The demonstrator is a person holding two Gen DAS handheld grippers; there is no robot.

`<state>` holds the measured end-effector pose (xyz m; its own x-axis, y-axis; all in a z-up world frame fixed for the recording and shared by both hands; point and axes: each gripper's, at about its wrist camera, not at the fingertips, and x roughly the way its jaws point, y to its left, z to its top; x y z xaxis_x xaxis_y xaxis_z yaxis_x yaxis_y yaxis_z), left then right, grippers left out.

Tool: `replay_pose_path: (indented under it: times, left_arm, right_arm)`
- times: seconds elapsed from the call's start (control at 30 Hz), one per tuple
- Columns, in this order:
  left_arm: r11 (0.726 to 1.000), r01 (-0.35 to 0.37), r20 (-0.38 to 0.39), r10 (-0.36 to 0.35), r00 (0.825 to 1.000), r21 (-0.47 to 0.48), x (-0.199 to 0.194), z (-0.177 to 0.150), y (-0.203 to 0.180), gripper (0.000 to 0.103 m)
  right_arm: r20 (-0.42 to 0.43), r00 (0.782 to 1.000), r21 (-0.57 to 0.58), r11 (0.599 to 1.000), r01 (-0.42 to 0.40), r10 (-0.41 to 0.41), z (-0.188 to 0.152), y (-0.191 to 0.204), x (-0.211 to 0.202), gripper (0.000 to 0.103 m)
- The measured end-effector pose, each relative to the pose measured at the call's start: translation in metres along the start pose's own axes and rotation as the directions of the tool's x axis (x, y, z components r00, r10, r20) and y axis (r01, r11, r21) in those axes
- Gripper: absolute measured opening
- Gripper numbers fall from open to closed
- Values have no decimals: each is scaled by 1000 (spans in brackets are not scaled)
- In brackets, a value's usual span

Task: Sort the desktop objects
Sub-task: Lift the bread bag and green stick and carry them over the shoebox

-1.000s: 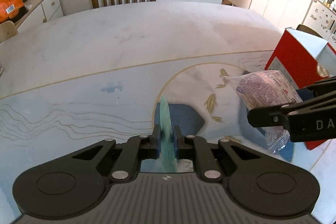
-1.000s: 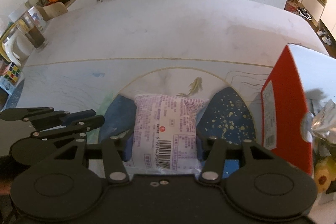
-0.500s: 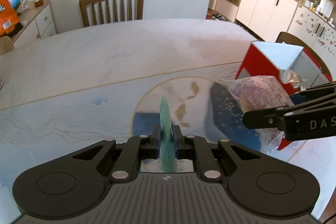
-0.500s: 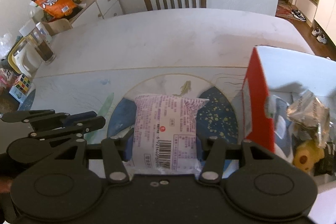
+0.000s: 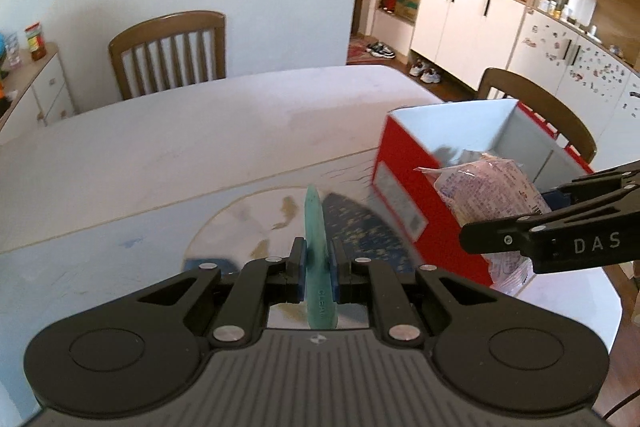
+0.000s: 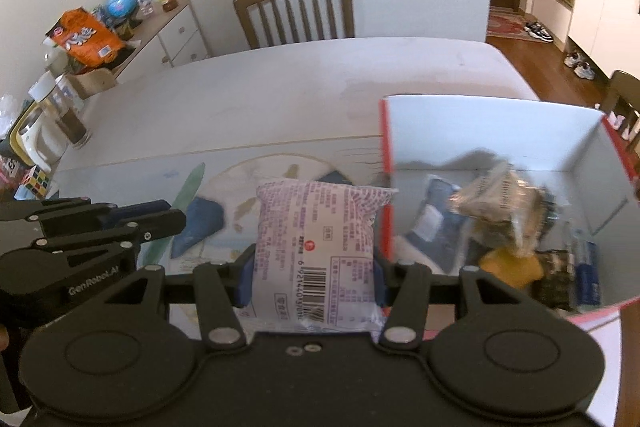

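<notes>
A: What does the left gripper (image 5: 316,269) hold?

B: Its jaws are pressed together on a thin teal strip (image 5: 318,267), held on edge, which sticks out ahead of the fingertips and back toward the camera. Faint lettering runs along its near end.

A: And the right gripper (image 6: 314,275)?

B: Its blue pads clamp the sides of a pale purple snack packet (image 6: 316,247), barcode end nearest the camera, the far end reaching out beyond the fingers.

A: Where is the box?

B: The red box (image 6: 385,163) with a white inside sits just to the right of the right gripper and slightly ahead. The packet's right edge is beside the box's left wall. In the left wrist view the packet (image 5: 490,195) shows in front of the box's opening. Inside the box lie a crinkled wrapper (image 6: 492,195), something yellow (image 6: 508,265) and other items too blurred to name.

A: What is under the grippers?

B: A table (image 5: 180,143) with a painted mat (image 5: 100,267). Beyond its far edge stands a wooden chair (image 5: 168,53), and farther right, white cabinets (image 5: 468,27).
</notes>
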<state>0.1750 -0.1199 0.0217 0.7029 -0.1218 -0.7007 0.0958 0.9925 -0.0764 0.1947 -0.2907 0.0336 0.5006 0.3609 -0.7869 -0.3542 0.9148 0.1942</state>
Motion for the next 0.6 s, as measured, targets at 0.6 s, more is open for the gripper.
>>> replay_pose_path:
  times: [0.6]
  left_arm:
    - [998, 41, 6, -42, 999, 53, 27, 32, -96, 11]
  right_arm:
    - [45, 999, 50, 999, 15, -17, -5, -93, -32, 52]
